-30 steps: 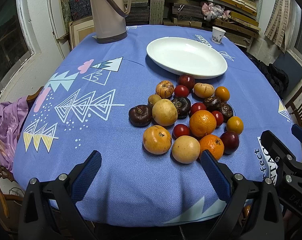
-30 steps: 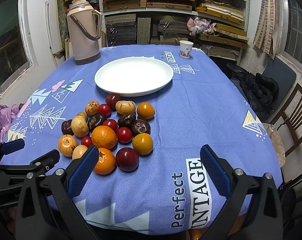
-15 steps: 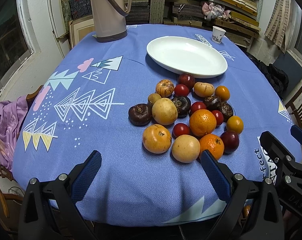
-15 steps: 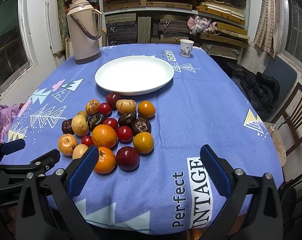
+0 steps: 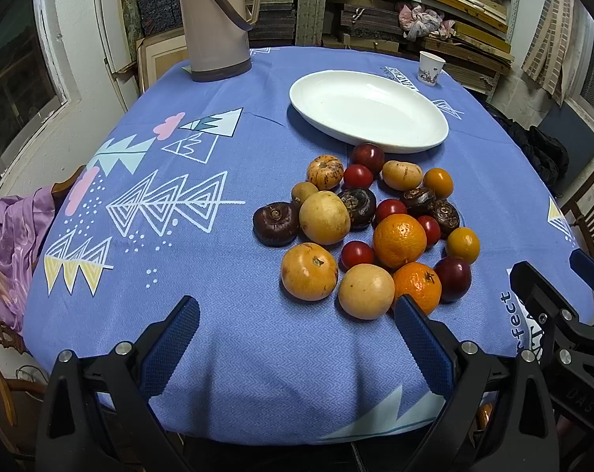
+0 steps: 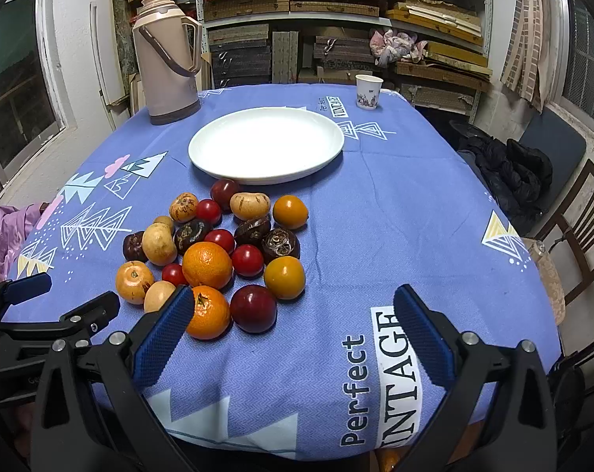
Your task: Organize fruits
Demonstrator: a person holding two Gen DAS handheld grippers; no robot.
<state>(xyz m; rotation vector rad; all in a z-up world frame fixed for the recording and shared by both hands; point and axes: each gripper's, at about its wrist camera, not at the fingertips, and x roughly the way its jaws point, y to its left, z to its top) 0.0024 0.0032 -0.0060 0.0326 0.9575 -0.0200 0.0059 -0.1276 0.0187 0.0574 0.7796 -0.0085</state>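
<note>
Several fruits lie in a loose cluster (image 5: 369,228) (image 6: 218,251) on the blue tablecloth: oranges, yellow pears, red tomatoes, dark chestnuts, plums. An empty white oval plate (image 5: 368,110) (image 6: 265,143) sits just beyond them. My left gripper (image 5: 297,334) is open near the table's front edge, its right finger beside a small orange (image 5: 417,285). My right gripper (image 6: 289,330) is open too, its left finger in front of the same orange (image 6: 208,312). Nothing is between either pair of fingers.
A tall beige thermos (image 5: 214,19) (image 6: 167,55) stands at the back left, a paper cup (image 5: 430,67) (image 6: 368,90) at the back right. Purple cloth (image 5: 2,244) hangs over a chair on the left. Wooden chairs (image 6: 572,232) and a dark jacket (image 6: 509,165) are on the right.
Both grippers have crept slightly forward toward the fruits. Nothing on the table has moved, and both stay open.
</note>
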